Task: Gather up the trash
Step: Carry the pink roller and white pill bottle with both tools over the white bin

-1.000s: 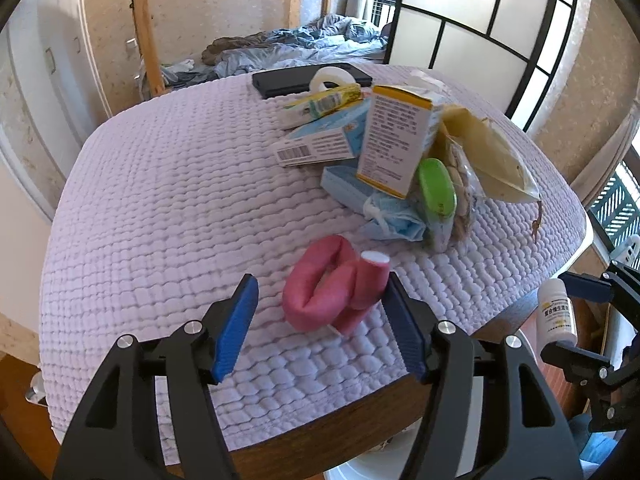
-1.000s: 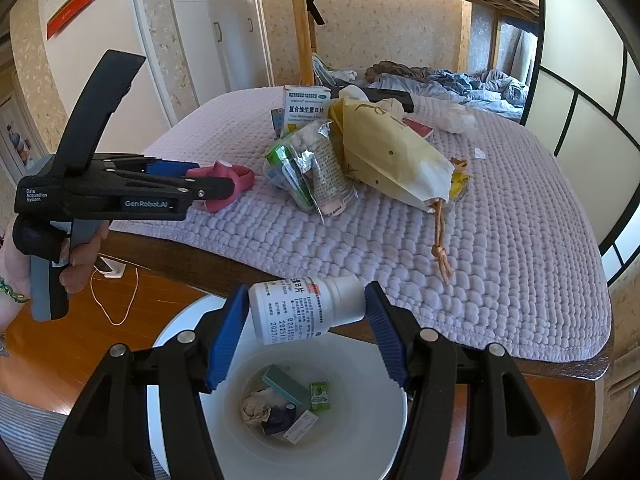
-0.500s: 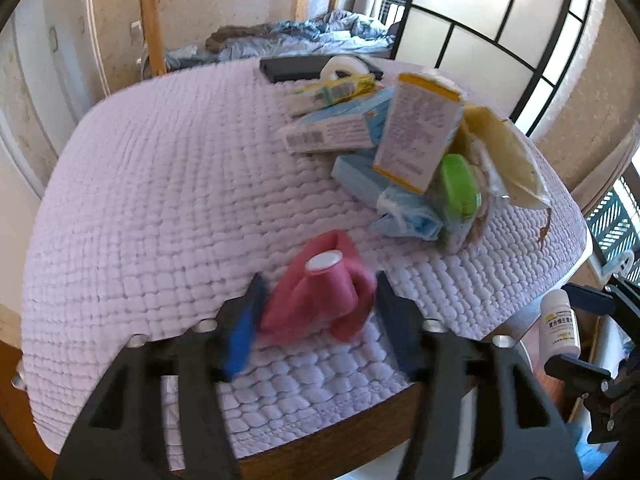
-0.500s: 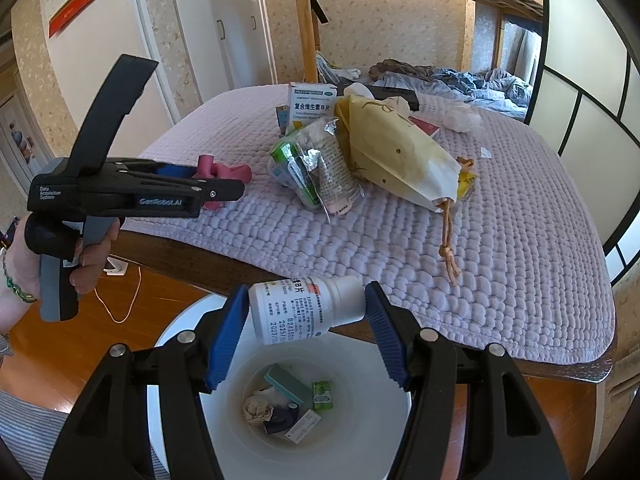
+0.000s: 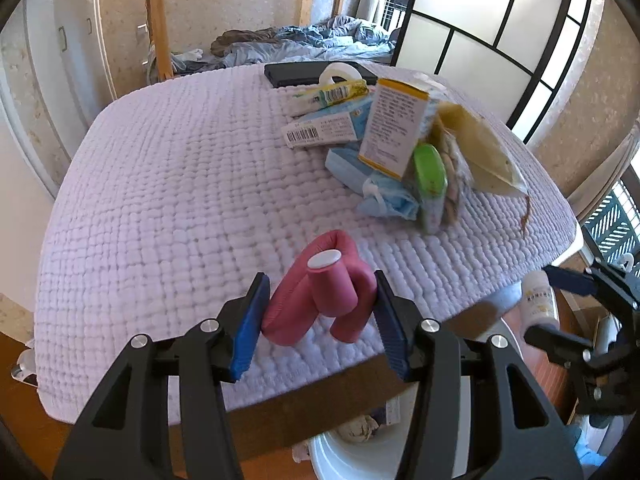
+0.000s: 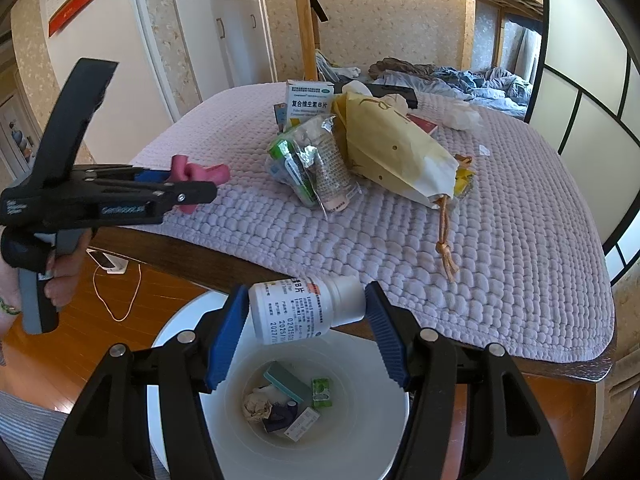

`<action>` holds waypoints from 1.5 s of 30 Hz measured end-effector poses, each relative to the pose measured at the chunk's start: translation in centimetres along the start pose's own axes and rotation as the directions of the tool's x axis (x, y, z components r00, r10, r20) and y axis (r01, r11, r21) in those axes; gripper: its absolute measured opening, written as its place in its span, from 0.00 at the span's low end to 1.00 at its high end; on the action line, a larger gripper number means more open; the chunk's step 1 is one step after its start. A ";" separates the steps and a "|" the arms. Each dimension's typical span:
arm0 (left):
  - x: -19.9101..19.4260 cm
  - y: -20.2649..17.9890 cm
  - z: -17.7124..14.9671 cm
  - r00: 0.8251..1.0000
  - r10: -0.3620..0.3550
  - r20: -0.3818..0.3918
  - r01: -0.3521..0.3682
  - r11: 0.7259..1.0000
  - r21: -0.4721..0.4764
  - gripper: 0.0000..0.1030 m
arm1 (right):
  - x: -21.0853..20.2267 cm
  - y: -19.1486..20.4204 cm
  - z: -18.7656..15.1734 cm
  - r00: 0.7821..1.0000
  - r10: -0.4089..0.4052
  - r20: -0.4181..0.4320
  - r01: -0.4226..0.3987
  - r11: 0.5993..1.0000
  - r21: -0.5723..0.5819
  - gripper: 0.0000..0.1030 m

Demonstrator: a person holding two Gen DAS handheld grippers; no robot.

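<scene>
Two claws clamped: left claw (image 5: 318, 316) on pink roll (image 5: 320, 296), right claw (image 6: 306, 320) on bottle (image 6: 304, 308) (above bin (image 6: 360, 432)).

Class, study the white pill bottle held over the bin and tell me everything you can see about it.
The white pill bottle looks like smooth plastic, with a white cap and a printed label carrying dark characters, a date and a small orange patch. It lies on its side, cap toward the right of the picture, clamped end to end between the blue pads of the right gripper. It hangs in the air directly above the white bin, just off the table edge, touching only the pads. It appears closed and undamaged.
</scene>
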State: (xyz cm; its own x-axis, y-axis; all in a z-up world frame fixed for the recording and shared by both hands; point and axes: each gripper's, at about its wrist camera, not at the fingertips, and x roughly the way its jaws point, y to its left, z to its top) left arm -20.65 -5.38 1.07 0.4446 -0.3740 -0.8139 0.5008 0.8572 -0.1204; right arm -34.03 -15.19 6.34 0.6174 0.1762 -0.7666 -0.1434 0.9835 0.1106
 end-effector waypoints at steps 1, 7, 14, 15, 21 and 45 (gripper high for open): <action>-0.3 -0.1 -0.3 1.000 0.001 -0.003 -0.001 1.000 0.002 0.52 | -0.1 0.0 0.0 1.000 -0.001 0.000 0.001 1.000 -0.001 0.58; -1.8 -0.4 -1.8 1.000 -0.009 -0.011 0.009 1.000 0.004 0.52 | -1.2 -0.5 -0.6 1.000 -0.014 -0.005 0.014 1.000 -0.005 0.58; -3.1 -1.1 -3.4 0.999 -0.026 -0.025 0.026 1.000 0.012 0.52 | -2.3 -0.6 -1.6 1.000 -0.016 -0.014 0.016 1.000 -0.008 0.57; -3.2 -1.3 -3.6 0.999 -0.029 -0.028 0.030 0.999 0.015 0.52 | -2.3 -0.4 -1.6 1.000 -0.015 -0.019 0.014 1.000 -0.011 0.58; -3.5 -2.8 -4.7 0.997 -0.058 -0.055 0.060 0.998 0.034 0.52 | -2.3 0.2 -2.6 0.999 -0.012 -0.038 0.011 0.999 -0.030 0.58; -1.2 -6.8 -8.9 0.981 -0.065 -0.184 0.089 0.989 0.122 0.52 | -0.7 1.0 -5.3 0.995 0.002 -0.103 -0.005 1.000 -0.025 0.58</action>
State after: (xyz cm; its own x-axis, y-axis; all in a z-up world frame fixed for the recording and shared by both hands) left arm -31.15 -7.60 -2.18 0.2666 -0.3576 -0.8950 0.6250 0.7711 -0.1219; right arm -38.67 -14.53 3.63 0.5343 0.1729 -0.8274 -0.1658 0.9813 0.0980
